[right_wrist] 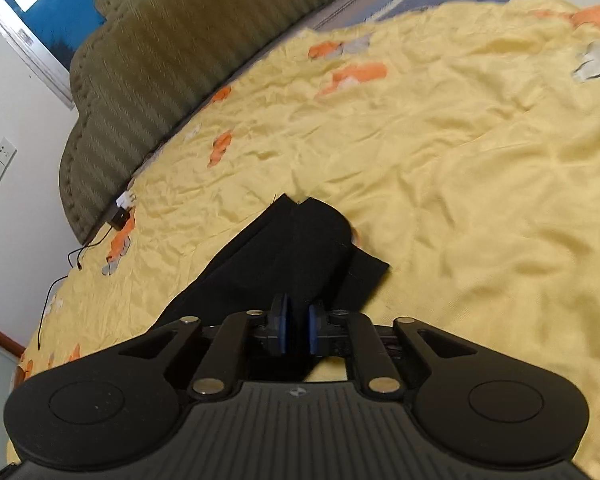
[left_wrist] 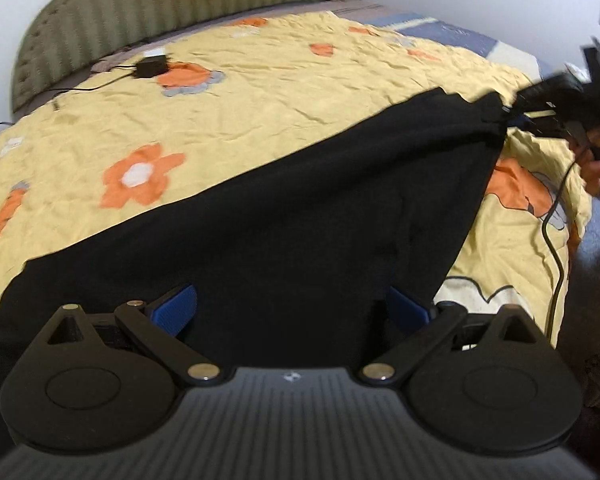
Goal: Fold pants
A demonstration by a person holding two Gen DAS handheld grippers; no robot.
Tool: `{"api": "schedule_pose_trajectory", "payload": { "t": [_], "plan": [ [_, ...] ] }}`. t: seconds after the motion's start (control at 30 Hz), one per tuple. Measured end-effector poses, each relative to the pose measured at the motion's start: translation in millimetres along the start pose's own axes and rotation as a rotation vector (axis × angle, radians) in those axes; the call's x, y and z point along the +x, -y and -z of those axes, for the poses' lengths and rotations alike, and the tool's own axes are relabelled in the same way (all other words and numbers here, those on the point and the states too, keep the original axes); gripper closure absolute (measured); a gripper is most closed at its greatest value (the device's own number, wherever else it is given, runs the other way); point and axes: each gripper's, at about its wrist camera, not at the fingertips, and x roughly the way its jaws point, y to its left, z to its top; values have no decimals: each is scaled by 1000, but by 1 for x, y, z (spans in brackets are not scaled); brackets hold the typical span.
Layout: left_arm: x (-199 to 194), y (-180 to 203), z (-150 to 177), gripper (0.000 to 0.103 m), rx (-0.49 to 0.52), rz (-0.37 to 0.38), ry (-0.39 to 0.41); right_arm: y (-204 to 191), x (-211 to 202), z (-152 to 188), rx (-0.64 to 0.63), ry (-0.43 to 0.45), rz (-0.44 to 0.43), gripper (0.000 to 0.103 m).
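Black pants [left_wrist: 284, 232]: spread on yellow floral bedspread [left_wrist: 284, 80]. Right gripper [right_wrist: 296, 330]: clamped on lifted pants edge. Left gripper [left_wrist: 290, 306]: jaws wide apart over the fabric.

I am working in a home bedroom: a bed [left_wrist: 260, 92] with a yellow flowered quilt [right_wrist: 460, 160], a padded green headboard [left_wrist: 180, 4], white walls with sockets [right_wrist: 0, 160], a window [right_wrist: 40, 12], and a charger [left_wrist: 151, 67] by the headboard.
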Motion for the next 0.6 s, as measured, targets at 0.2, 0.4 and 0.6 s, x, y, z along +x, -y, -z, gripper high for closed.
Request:
{"api": "schedule_pose_trajectory", "payload": {
  "t": [0.2,0.4,0.6],
  "plan": [
    [-25,-13,27,3,-54,-84,6,-19,-46,37,-85,107,-16,84],
    [-37,-18,41,3,-99,-94,34,-60,-31,80,25,-193,-504,84],
    [-49,-17,50,3,-105,-102,65,-84,15,104,163,-347,-548,84]
  ]
}}
